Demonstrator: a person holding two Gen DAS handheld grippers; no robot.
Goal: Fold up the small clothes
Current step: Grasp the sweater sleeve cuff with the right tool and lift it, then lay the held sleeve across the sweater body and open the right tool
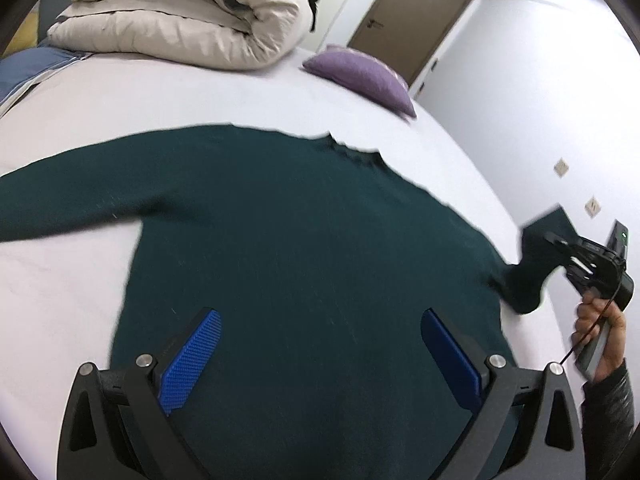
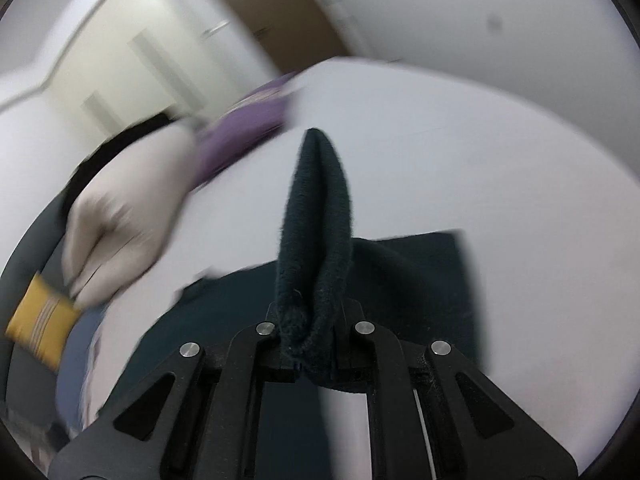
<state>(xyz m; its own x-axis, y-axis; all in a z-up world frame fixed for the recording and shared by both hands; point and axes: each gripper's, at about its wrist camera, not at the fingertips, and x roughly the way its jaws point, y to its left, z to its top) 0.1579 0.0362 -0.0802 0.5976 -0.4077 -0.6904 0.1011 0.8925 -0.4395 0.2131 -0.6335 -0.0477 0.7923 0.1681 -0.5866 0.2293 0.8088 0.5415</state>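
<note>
On the bed, sweater lies flat; near hem cut off. Left gripper wide. Right gripper pinches the sleeve, pads hidden.

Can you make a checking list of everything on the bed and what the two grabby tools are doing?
Surface: bed, white sheet.
Job's things: green sweater spread flat; one sleeve lifted.
Clutter: rolled duvet, purple pillow, yellow cushion.
Grippers: left tool open above the sweater, holding nothing; right tool shut on the sleeve.
Cables: thin black cable by the right hand.
Surroundings: brown door, white wall with sockets.
</note>
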